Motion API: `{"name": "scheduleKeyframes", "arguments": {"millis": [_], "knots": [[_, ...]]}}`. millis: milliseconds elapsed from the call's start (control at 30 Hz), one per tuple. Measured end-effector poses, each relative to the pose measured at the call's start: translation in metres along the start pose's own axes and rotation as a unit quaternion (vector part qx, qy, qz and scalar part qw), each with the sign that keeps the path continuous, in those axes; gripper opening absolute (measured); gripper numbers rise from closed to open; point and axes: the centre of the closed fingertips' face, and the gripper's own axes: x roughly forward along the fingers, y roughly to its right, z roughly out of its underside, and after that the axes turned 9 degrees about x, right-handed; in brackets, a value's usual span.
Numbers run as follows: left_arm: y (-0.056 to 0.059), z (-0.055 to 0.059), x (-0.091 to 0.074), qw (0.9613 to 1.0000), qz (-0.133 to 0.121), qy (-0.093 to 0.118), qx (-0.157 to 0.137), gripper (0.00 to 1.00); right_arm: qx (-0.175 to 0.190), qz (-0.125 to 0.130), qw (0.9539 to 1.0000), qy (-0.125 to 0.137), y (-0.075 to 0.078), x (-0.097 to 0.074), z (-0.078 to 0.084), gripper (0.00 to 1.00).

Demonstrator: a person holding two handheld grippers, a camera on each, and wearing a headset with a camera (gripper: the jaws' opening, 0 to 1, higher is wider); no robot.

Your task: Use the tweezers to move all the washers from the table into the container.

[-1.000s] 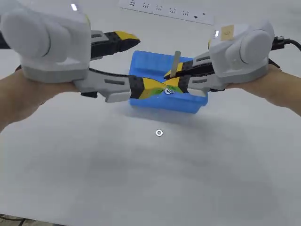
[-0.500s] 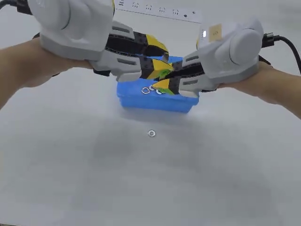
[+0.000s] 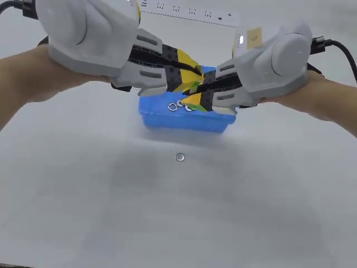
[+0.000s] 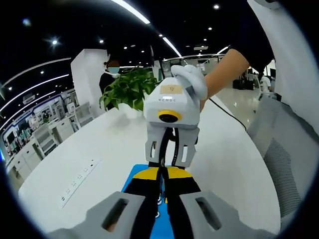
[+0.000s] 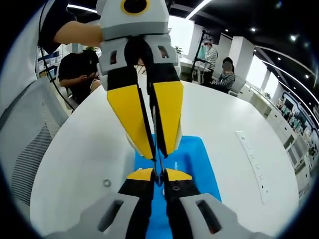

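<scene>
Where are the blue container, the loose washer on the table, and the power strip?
blue container [image 3: 184, 121]: head view, on its front wall.
loose washer [image 3: 179, 157]: head view, on the ring itself.
power strip [image 3: 195, 15]: head view, on its top face.

Blue container [image 3: 184, 120] w/ few washers [image 3: 173, 106] inside, lone washer [image 3: 179, 157] flat on table [image 3: 251, 195] nearby

Left gripper [image 3: 196, 79] is swinging in above the blue plastic container [image 3: 184, 121], yellow-tipped jaws closing, tip meeting the right gripper [image 3: 195, 95] gripping thin metal tweezers [image 5: 157, 167].
</scene>
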Motion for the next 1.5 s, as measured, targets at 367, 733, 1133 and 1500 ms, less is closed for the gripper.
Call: {"name": "scheduleKeyframes", "arguments": {"millis": [367,733,1133,1500], "knots": [[-0.007,-0.005,-0.003,0.9998,-0.015,-0.013,0.005,0.05,0.034,0.019,0.9992,0.007,0.003,-0.004,-0.007,0.12],[-0.015,-0.037,-0.025,0.9983,-0.058,-0.002,0.009,0.05,0.013,0.065,0.9978,-0.006,0.011,-0.026,-0.01,0.27],[0.003,-0.051,-0.058,0.9949,-0.101,-0.005,0.004,0.06,0.064,0.143,0.9846,0.079,0.002,-0.067,-0.029,0.54],[0.042,-0.052,-0.068,0.9952,-0.096,0.004,-0.019,0.06,0.117,0.148,0.9796,0.069,-0.054,-0.086,0.004,0.68]]}}
